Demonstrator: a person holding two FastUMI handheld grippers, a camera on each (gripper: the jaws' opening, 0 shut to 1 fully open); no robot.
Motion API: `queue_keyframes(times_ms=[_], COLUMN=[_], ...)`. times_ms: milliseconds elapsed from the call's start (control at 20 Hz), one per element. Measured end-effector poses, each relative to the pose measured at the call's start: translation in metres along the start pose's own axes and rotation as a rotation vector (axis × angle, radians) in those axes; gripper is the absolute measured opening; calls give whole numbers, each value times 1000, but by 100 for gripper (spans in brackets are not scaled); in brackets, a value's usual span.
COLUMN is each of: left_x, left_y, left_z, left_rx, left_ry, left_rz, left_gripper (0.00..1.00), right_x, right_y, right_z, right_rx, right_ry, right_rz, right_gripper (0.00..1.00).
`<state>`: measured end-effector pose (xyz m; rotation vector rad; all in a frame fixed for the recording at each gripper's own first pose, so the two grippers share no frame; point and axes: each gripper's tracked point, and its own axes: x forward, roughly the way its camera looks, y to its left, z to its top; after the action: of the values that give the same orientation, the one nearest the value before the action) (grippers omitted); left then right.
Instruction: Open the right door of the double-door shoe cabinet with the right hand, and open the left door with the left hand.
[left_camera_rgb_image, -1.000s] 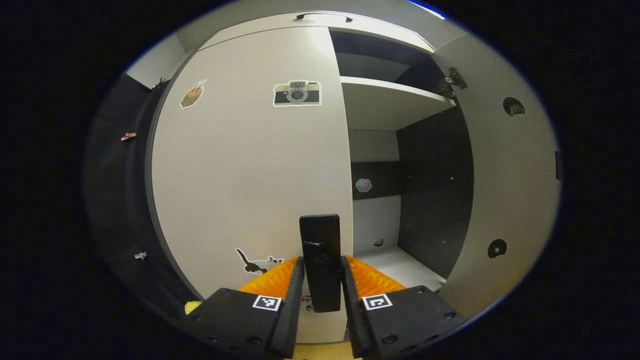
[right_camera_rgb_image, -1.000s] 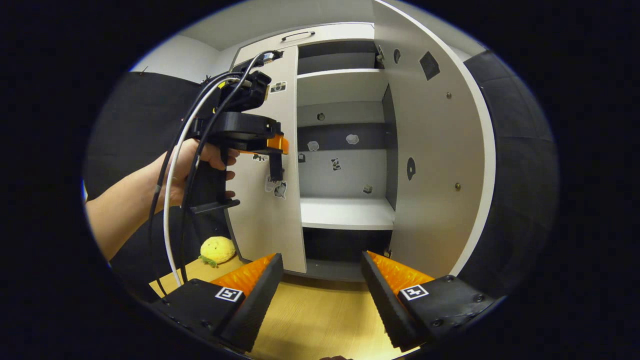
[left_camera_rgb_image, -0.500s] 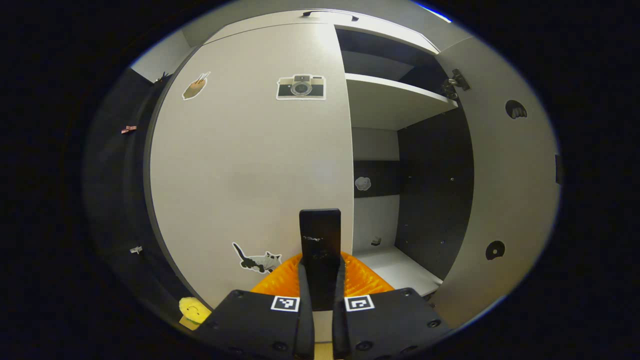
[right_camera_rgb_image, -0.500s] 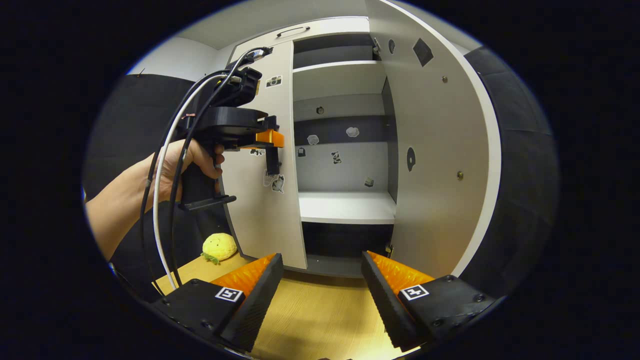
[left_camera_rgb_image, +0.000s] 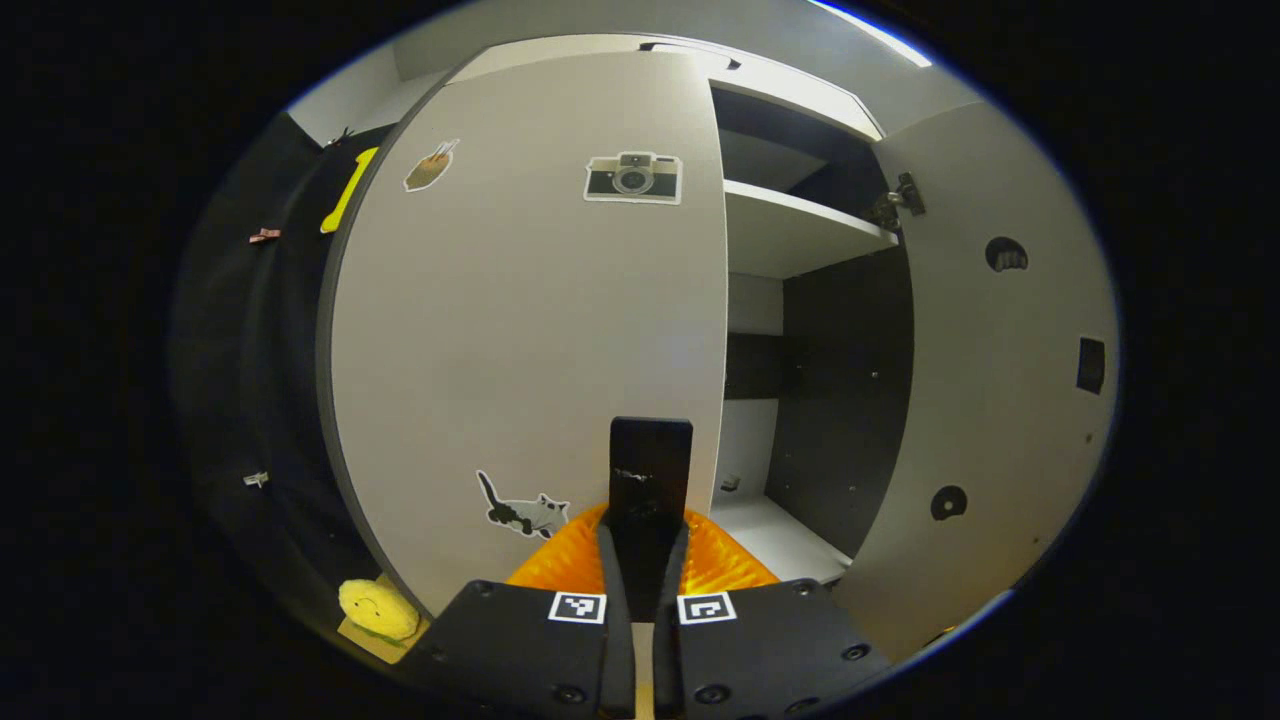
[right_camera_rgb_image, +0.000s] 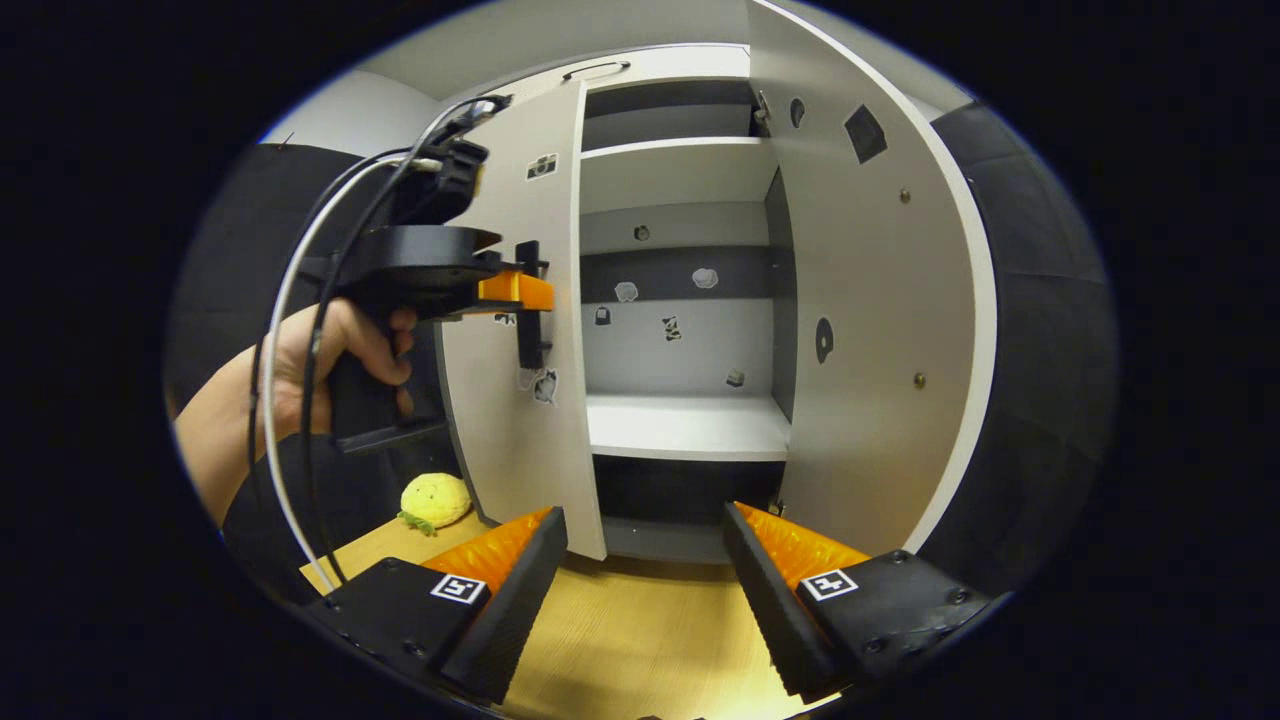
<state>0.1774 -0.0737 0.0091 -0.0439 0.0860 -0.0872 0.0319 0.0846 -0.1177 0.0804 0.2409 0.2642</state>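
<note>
What moved: the left door (right_camera_rgb_image: 520, 330) has swung off the cabinet front since a second ago, and in the right gripper view you can now see its free edge standing out from the frame where it was nearly flush before.

Shoe cabinet (right_camera_rgb_image: 685, 330): sits at the back edge of the desk (right_camera_rgb_image: 630, 640), right half wide open, with a white shelf (right_camera_rgb_image: 690, 425) and a few stickers on the back panel.

Right door (right_camera_rgb_image: 880, 300): swung fully out, so I'd call that half of the job done.

Left tool (left_camera_rgb_image: 645, 530): a second ago its fingers sat apart on either side of the black handle (left_camera_rgb_image: 650, 470); now they're pressed onto it from both sides near the door's free edge. The hand (right_camera_rgb_image: 340, 360) holding it is out to the left.

Right tool (right_camera_rgb_image: 645, 570): fingers spread wide, holding nothing, hovering over the desk in front of the cabinet.

Plush toy (right_camera_rgb_image: 435, 498): yellow, on the desk's left edge beside the cabinet.

What it means: looks like the pull has started, and the left door needs a lot more swing.
</note>
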Motion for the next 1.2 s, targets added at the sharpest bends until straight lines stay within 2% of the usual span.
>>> queue_keyframes(times_ms=[400, 700, 1000, 1200], left_x=[-73, -110, -143, -162], left_y=[22, 43, 65, 89], left_z=[-3, -3, -7, -8], left_rx=[-31, -39, -29, -30], left_ry=[-8, -17, -20, -15], left_rz=[-36, -35, -9, 35], left_gripper=[12, 12, 11, 11], right_x=[-3, -3, -10, -14], right_y=[18, 47, 67, 75], right_z=[0, 0, -3, -10], right_rx=[6, 0, -5, 14], right_ry=[6, 6, 8, 20], right_rz=[-57, -54, -55, -55], right_gripper=[98, 98, 98, 98])
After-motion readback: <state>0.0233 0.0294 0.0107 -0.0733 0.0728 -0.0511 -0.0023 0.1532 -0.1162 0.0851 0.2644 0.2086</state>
